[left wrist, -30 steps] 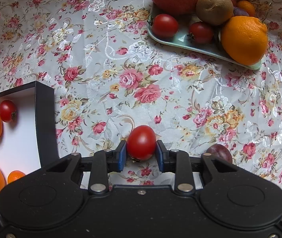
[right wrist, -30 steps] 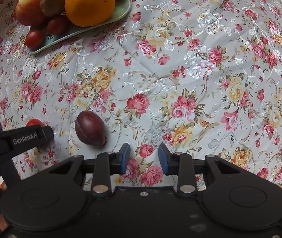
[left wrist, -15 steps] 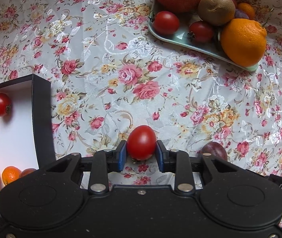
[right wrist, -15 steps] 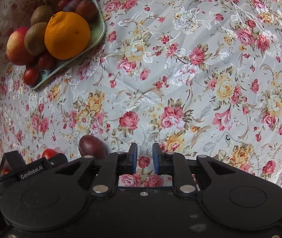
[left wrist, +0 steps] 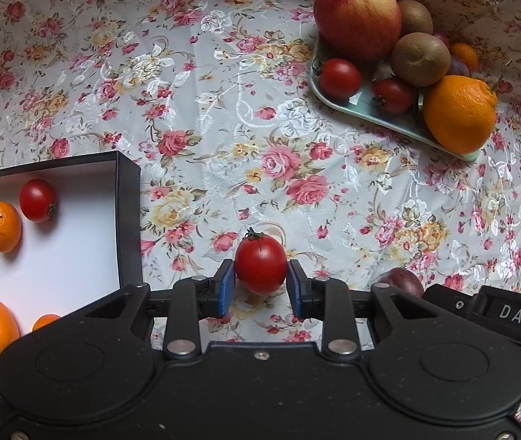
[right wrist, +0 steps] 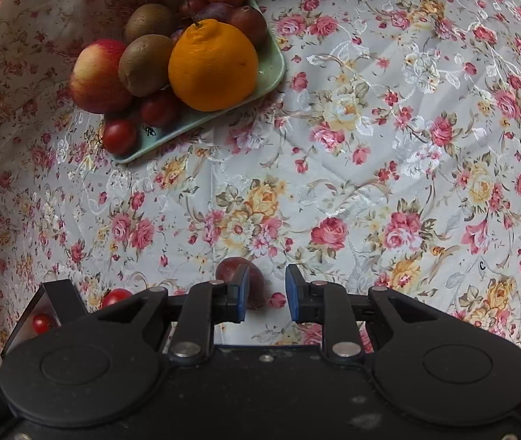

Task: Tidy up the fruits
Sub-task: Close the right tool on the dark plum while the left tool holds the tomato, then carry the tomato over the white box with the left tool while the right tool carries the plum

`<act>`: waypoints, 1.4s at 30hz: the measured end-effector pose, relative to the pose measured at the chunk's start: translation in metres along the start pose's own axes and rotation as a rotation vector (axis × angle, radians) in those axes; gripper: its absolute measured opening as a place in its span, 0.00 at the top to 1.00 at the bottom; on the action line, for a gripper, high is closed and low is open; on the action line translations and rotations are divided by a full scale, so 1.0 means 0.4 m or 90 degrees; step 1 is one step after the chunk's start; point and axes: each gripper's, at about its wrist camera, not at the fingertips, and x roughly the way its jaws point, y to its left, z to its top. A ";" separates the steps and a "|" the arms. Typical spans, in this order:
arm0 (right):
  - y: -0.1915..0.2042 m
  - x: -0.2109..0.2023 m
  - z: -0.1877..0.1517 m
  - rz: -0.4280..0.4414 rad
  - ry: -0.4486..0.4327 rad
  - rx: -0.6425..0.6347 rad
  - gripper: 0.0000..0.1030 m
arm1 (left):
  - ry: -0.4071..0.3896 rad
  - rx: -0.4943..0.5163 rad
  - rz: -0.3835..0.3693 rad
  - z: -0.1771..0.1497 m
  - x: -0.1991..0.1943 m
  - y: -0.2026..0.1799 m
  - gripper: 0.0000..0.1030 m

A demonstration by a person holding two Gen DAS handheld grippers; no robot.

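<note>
Left gripper (left wrist: 260,286): blue pads set just wider than a cherry tomato (left wrist: 260,268) that sits between them, thin gaps visible on both sides, so no clear clamp; can't tell if the tomato rests on the cloth or is lifted. Tomato stem points away from the camera. Right gripper (right wrist: 267,295): pads parted, nothing held. A dark purple plum (right wrist: 238,278) lies on the cloth at its left pad, partly hidden behind it, not between the pads.

Further out: black box (left wrist: 128,220) with white floor, left of the left gripper, holds one cherry tomato (left wrist: 37,200) and several small oranges (left wrist: 2,226). Pale green tray (right wrist: 271,69) at the far side carries an apple (right wrist: 97,75), two kiwis (right wrist: 145,64), a big orange (right wrist: 212,66), cherry tomatoes, plums and a small orange. Floral tablecloth (right wrist: 370,146) underlies everything.
</note>
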 end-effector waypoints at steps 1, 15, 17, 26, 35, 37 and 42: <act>0.005 0.000 0.001 -0.003 -0.007 0.000 0.76 | 0.002 -0.006 -0.007 0.004 0.004 0.007 0.63; 0.036 0.026 -0.023 -0.010 0.007 -0.048 0.66 | 0.012 -0.021 -0.018 0.022 0.024 -0.007 0.63; 0.038 0.031 -0.024 -0.010 0.012 -0.050 0.66 | 0.013 -0.021 -0.016 0.022 0.029 -0.009 0.63; 0.055 0.049 -0.027 -0.025 0.009 -0.063 0.64 | 0.016 -0.023 -0.012 0.025 0.049 -0.014 0.62; 0.057 0.051 -0.016 -0.043 0.001 -0.063 0.65 | 0.022 -0.023 0.000 0.036 0.065 -0.021 0.63; 0.048 0.040 -0.008 -0.043 -0.005 -0.057 0.65 | 0.018 -0.026 -0.002 0.036 0.057 -0.020 0.63; 0.030 0.008 0.003 -0.038 -0.020 -0.040 0.65 | 0.000 -0.023 -0.005 0.039 0.026 -0.018 0.63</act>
